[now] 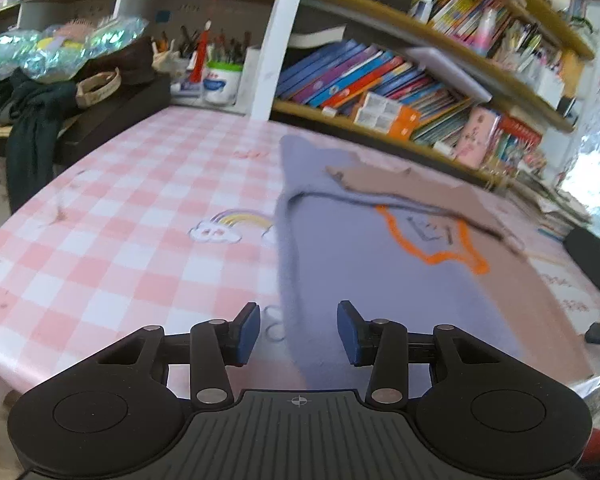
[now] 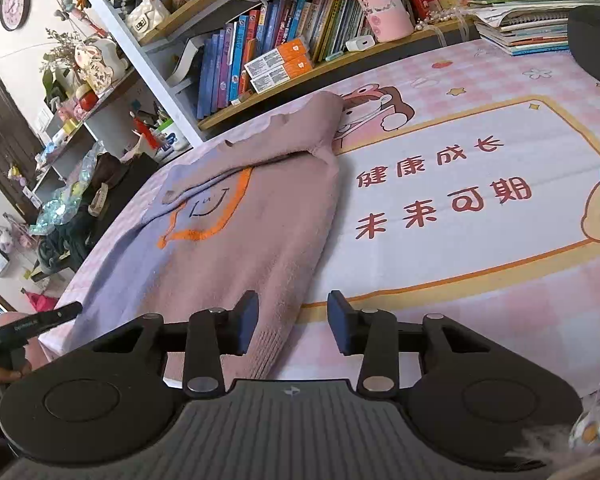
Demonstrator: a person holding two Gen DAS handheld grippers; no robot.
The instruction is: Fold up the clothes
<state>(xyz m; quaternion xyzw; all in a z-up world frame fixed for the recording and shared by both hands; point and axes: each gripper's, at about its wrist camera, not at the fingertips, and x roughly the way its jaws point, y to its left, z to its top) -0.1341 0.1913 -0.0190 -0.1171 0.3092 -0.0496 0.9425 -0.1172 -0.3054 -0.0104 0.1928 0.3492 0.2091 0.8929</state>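
Observation:
A lilac and dusty-pink sweater (image 1: 360,280) with an orange outline drawing lies flat on the pink checked tablecloth (image 1: 140,220), its sleeves folded in over the chest. My left gripper (image 1: 299,332) hovers at the sweater's near left edge, and the lilac cloth runs between its blue pads without being pressed. In the right wrist view the sweater (image 2: 220,248) stretches away to the upper left. My right gripper (image 2: 293,322) stands at its near right hem corner, the ribbed edge under the left finger and the jaws apart.
Bookshelves (image 2: 284,40) crammed with books line the table's far side. Dark clothes and a small basket (image 1: 98,88) crowd the left end. A black object (image 1: 596,256) sits at the right edge. A printed mat with red characters (image 2: 440,192) covers the table right of the sweater.

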